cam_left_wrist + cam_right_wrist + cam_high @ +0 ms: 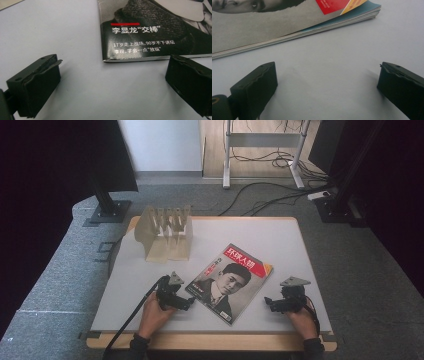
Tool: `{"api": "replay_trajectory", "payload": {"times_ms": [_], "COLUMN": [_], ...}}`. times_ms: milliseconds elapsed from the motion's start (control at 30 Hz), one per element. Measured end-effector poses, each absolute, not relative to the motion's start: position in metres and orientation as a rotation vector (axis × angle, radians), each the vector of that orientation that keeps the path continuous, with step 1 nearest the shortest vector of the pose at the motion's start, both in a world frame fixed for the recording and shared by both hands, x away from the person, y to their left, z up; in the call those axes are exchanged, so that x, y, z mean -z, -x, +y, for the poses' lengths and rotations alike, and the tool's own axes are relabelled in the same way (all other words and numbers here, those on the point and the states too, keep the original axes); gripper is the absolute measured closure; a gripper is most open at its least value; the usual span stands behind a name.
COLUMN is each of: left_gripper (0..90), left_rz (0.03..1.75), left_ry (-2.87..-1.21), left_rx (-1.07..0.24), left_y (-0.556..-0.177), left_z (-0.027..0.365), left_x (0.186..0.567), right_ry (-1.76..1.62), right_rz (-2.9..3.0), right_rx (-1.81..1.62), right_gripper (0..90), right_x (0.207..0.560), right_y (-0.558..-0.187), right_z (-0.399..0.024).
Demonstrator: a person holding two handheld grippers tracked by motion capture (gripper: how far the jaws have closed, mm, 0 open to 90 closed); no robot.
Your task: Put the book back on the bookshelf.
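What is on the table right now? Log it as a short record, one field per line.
surface: white table with a wooden edge
magazine: magazine lies flat and closed, cover up, turned at an angle, between the two grippers
rack: pale slotted rack stands at the far left of the table, apart from the magazine
left gripper: left gripper rests by the magazine's near left corner, jaws wide open, nothing between them
right gripper: right gripper sits to the right of the magazine, jaws wide open, nothing between them
contact: neither gripper touches the magazine
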State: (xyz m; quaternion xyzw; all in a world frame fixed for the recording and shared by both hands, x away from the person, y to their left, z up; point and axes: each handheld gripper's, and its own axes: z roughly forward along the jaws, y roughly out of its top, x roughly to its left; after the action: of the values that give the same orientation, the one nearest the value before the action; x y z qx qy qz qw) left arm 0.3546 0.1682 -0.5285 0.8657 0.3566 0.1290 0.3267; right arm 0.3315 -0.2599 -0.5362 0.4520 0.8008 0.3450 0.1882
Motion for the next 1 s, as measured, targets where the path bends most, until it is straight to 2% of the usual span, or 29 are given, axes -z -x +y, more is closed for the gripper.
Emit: {"api": "replay_trajectory", "payload": {"times_ms": [600,633,700,833,1000], "left_gripper": [0.0,0.0,0.0,0.0,0.0], "left_rz": [0.914,0.908,0.900,0.903,0.890], "left_ry": [-2.282,-2.289,-2.294,-2.252,-2.236], "left_rx": [-0.322,-0.317,-0.303,-0.280,-0.280], "left_y": [-0.355,-0.354,-0.355,-0.358,-0.364], "left_z": [0.170,0.170,0.172,0.175,0.174], "left_x": [0.527,0.527,0.525,0.518,0.508], "right_ry": [-1.268,-1.260,-1.257,-1.239,-1.217], "right_rz": [2.249,2.251,2.258,2.257,2.258], "right_rx": [-0.977,-0.982,-0.995,-1.012,-1.026], "right_gripper": [3.8,8.8,11.0,10.1,1.9], "right_x": [0.535,0.534,0.532,0.527,0.520], "right_y": [-0.331,-0.331,-0.332,-0.333,-0.339], "right_z": [-0.260,-0.261,-0.262,-0.262,-0.260]}}
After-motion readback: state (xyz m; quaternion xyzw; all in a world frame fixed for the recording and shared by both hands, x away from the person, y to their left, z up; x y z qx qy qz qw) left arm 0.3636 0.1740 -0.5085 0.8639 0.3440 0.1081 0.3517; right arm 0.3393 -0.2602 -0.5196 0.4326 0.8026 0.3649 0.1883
